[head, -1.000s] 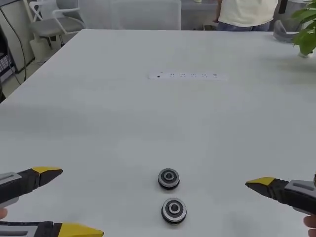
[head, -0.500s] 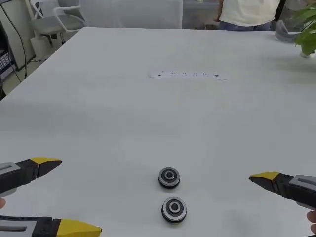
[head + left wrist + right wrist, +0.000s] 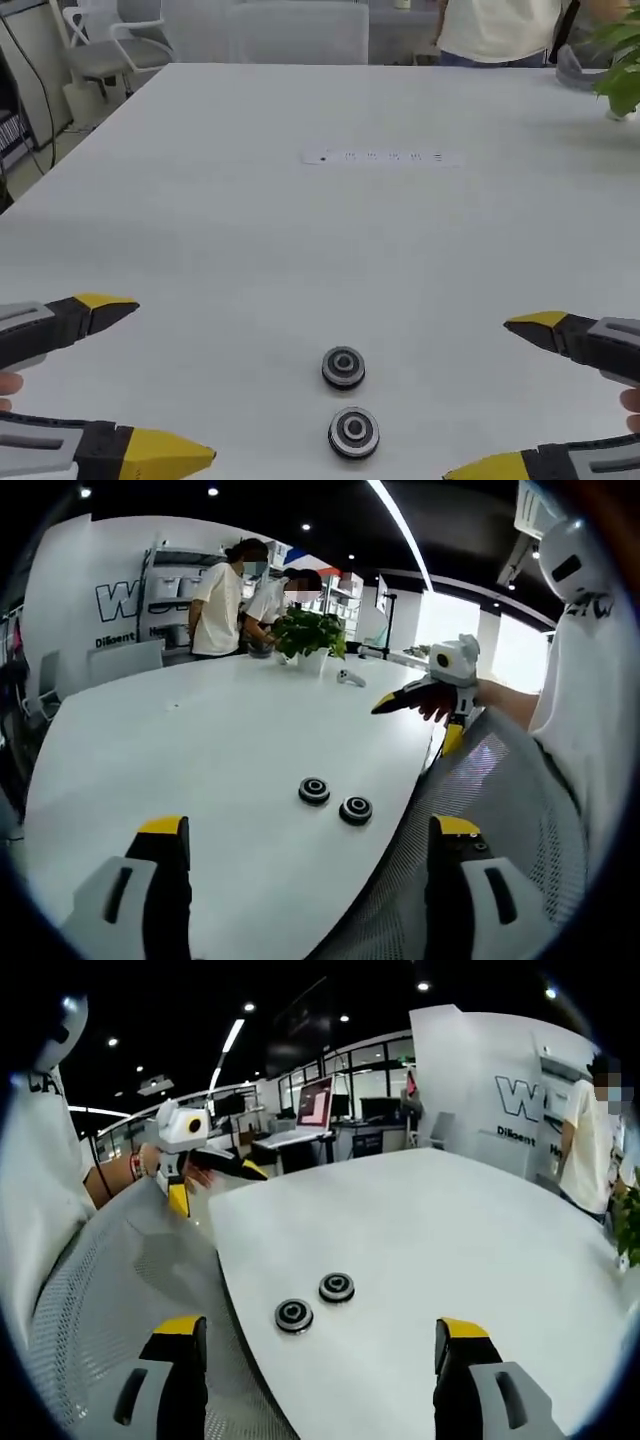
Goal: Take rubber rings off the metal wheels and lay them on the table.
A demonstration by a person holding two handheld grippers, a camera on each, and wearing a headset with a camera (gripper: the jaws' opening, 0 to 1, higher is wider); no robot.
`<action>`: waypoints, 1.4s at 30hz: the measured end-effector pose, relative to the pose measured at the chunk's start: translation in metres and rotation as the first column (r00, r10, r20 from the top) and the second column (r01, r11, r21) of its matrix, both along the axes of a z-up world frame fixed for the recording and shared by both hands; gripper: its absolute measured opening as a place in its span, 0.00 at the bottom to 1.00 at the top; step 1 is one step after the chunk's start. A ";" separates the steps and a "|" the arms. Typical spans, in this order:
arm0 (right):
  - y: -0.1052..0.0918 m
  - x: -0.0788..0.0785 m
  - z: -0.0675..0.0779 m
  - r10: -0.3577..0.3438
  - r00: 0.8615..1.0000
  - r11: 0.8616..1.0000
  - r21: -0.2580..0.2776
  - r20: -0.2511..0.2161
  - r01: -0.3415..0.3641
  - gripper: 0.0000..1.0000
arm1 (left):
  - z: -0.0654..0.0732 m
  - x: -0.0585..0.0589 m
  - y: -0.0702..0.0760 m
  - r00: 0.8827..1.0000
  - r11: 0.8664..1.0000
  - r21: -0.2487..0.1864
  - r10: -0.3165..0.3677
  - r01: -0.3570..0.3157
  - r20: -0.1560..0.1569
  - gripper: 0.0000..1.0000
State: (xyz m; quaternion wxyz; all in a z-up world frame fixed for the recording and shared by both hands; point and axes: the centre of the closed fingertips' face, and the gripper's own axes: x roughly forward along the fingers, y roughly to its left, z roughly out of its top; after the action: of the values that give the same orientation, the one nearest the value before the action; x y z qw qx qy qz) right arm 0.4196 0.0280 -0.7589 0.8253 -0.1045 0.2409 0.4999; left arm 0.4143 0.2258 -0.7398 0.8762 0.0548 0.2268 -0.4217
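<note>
Two small metal wheels with black rubber rings lie flat near the front edge of the white table (image 3: pixel 300 230): a farther wheel (image 3: pixel 343 367) (image 3: pixel 314 791) (image 3: pixel 337 1287) and a nearer wheel (image 3: pixel 353 431) (image 3: pixel 355 810) (image 3: pixel 294 1315). My left gripper (image 3: pixel 175 381) (image 3: pixel 310 830) is open, left of the wheels and apart from them. My right gripper (image 3: pixel 475 398) (image 3: pixel 321 1327) is open too, on their right, holding nothing. Each gripper appears in the other's view: the right gripper (image 3: pixel 420 695) and the left gripper (image 3: pixel 200 1165).
A white power strip (image 3: pixel 380 156) lies mid-table. A potted plant (image 3: pixel 620 70) (image 3: pixel 308 635) stands at the far right corner. People (image 3: pixel 495 25) stand at the far end, and chairs (image 3: pixel 100 45) at the far left. A mesh chair (image 3: pixel 470 780) is by the near edge.
Both grippers have moved forward along the table on either side of the wheels, and the right gripper's lower jaw has come into view. The wheels have not moved.
</note>
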 end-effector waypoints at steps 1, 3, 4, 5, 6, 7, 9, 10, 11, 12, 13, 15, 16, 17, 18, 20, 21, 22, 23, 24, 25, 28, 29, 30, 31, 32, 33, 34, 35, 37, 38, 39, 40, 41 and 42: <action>0.000 0.001 0.001 -0.001 1.000 1.000 0.001 0.002 0.001 0.94 | 0.001 0.001 0.000 1.000 1.000 0.002 -0.003 0.003 0.005 0.98; -0.001 0.004 0.005 -0.005 1.000 1.000 0.006 0.012 0.005 0.94 | 0.005 0.002 -0.001 1.000 1.000 0.005 -0.008 0.008 0.014 0.98; -0.001 0.006 0.007 -0.005 1.000 1.000 0.007 0.017 0.005 0.94 | 0.007 0.003 -0.002 1.000 1.000 0.006 -0.011 0.011 0.019 0.98; -0.001 0.007 0.008 -0.004 1.000 1.000 0.007 0.021 0.004 0.94 | 0.008 0.004 -0.003 1.000 1.000 0.007 -0.013 0.013 0.022 0.98; -0.001 0.008 0.010 -0.004 1.000 1.000 0.008 0.026 0.004 0.94 | 0.010 0.004 -0.003 1.000 1.000 0.008 -0.016 0.016 0.025 0.98; 0.000 0.009 0.012 -0.003 1.000 1.000 0.010 0.031 0.003 0.94 | 0.012 0.005 -0.004 0.999 1.000 0.011 -0.021 0.021 0.032 0.98; 0.002 0.011 0.016 0.002 0.999 1.000 0.015 0.041 -0.003 0.94 | 0.015 0.007 -0.006 0.999 1.000 0.013 -0.028 0.027 0.041 0.98; 0.003 0.012 0.018 0.004 0.999 1.000 0.017 0.044 -0.004 0.94 | 0.016 0.008 -0.006 0.999 0.999 0.013 -0.030 0.029 0.046 0.98; 0.005 0.013 0.019 0.006 0.999 1.000 0.019 0.048 -0.007 0.94 | 0.019 0.009 -0.007 0.998 0.999 0.013 -0.033 0.032 0.051 0.98; 0.006 0.014 0.020 0.009 0.999 1.000 0.019 0.051 -0.010 0.93 | 0.020 0.010 -0.008 0.998 0.999 0.013 -0.035 0.034 0.056 0.98; 0.007 0.015 0.022 0.013 0.998 1.000 0.018 0.057 -0.014 0.93 | 0.022 0.012 -0.009 0.997 0.999 0.013 -0.039 0.039 0.063 0.98; 0.010 0.016 0.024 0.022 0.998 1.000 0.019 0.063 -0.023 0.93 | 0.025 0.014 -0.011 0.996 0.999 0.007 -0.045 0.045 0.072 0.98; 0.011 0.016 0.025 0.024 0.998 1.000 0.019 0.064 -0.025 0.93 | 0.027 0.016 -0.012 0.996 0.999 0.005 -0.047 0.046 0.076 0.98; 0.013 0.017 0.026 0.028 0.997 0.999 0.020 0.069 -0.030 0.92 | 0.028 0.017 -0.013 0.996 0.999 0.004 -0.048 0.048 0.078 0.98; 0.014 0.018 0.028 0.030 0.997 0.999 0.022 0.073 -0.032 0.92 | 0.029 0.019 -0.014 0.995 0.999 0.003 -0.050 0.050 0.084 0.98; 0.017 0.020 0.031 0.035 0.996 0.999 0.028 0.082 -0.037 0.92 | 0.032 0.021 -0.017 0.994 0.998 0.003 -0.058 0.058 0.096 0.98; 0.018 0.021 0.033 0.039 0.995 0.999 0.032 0.087 -0.042 0.92 | 0.033 0.022 -0.019 0.993 0.998 0.001 -0.062 0.062 0.099 0.97; 0.020 0.022 0.035 0.041 0.995 0.998 0.034 0.089 -0.045 0.92 | 0.034 0.022 -0.020 0.993 0.998 -0.001 -0.067 0.067 0.101 0.97; 0.021 0.023 0.036 0.046 0.994 0.998 0.034 0.096 -0.050 0.92 | 0.034 0.023 -0.022 0.992 0.997 -0.002 -0.073 0.073 0.103 0.97; 0.022 0.024 0.037 0.049 0.994 0.998 0.034 0.099 -0.052 0.91 | 0.035 0.024 -0.023 0.992 0.997 -0.001 -0.077 0.077 0.104 0.97; 0.024 0.024 0.038 0.053 0.993 0.998 0.035 0.102 -0.057 0.91 | 0.035 0.025 -0.025 0.991 0.996 0.003 -0.084 0.084 0.108 0.97; 0.029 0.027 0.042 0.068 0.991 0.997 0.039 0.113 -0.073 0.90 | 0.037 0.027 -0.029 0.989 0.995 0.007 -0.096 0.096 0.116 0.97; 0.031 0.028 0.043 0.071 0.991 0.996 0.040 0.115 -0.076 0.90 | 0.039 0.029 -0.030 0.988 0.995 0.006 -0.101 0.101 0.120 0.97; 0.033 0.028 0.044 0.077 0.990 0.996 0.042 0.120 -0.083 0.90 | 0.039 0.030 -0.031 0.987 0.994 0.006 -0.105 0.105 0.123 0.96; 0.035 0.029 0.044 0.081 0.989 0.995 0.044 0.122 -0.087 0.90 | 0.041 0.031 -0.033 0.986 0.994 0.005 -0.109 0.109 0.127 0.96; 0.037 0.029 0.045 0.085 0.989 0.995 0.045 0.123 -0.091 0.90 | 0.041 0.032 -0.034 0.985 0.994 0.006 -0.112 0.112 0.130 0.96; 0.039 0.030 0.045 0.092 0.988 0.994 0.045 0.124 -0.098 0.90 | 0.042 0.033 -0.036 0.984 0.993 0.007 -0.117 0.117 0.134 0.96; 0.040 0.030 0.045 0.096 0.988 0.994 0.044 0.125 -0.102 0.90 | 0.042 0.033 -0.036 0.983 0.993 0.008 -0.121 0.121 0.136 0.96; 0.042 0.030 0.045 0.101 0.987 0.993 0.043 0.126 -0.107 0.89 | 0.042 0.034 -0.038 0.982 0.992 0.008 -0.126 0.126 0.138 0.96; 0.044 0.030 0.045 0.109 0.986 0.992 0.043 0.128 -0.116 0.89 | 0.042 0.035 -0.040 0.981 0.991 0.008 -0.135 0.135 0.140 0.96; 0.045 0.031 0.045 0.112 0.985 0.992 0.045 0.129 -0.118 0.89 | 0.042 0.036 -0.041 0.980 0.990 0.007 -0.138 0.139 0.142 0.95; 0.046 0.031 0.045 0.115 0.985 0.991 0.047 0.129 -0.122 0.89 | 0.042 0.036 -0.042 0.979 0.990 0.008 -0.141 0.142 0.144 0.95; 0.046 0.032 0.045 0.116 0.985 0.991 0.048 0.129 -0.123 0.89 | 0.042 0.037 -0.043 0.979 0.989 0.009 -0.145 0.146 0.146 0.95; 0.047 0.033 0.044 0.119 0.985 0.991 0.049 0.128 -0.126 0.89 | 0.042 0.038 -0.044 0.978 0.989 0.009 -0.148 0.148 0.147 0.94; 0.048 0.033 0.044 0.121 0.984 0.991 0.049 0.128 -0.128 0.89 | 0.042 0.039 -0.045 0.977 0.988 0.010 -0.152 0.153 0.148 0.94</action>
State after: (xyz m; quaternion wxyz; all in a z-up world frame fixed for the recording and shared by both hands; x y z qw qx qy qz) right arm 0.4529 0.0760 -0.7152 0.8086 -0.1269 0.1676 0.5495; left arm 0.4529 0.1805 -0.6980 0.8558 0.1025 0.1558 -0.4825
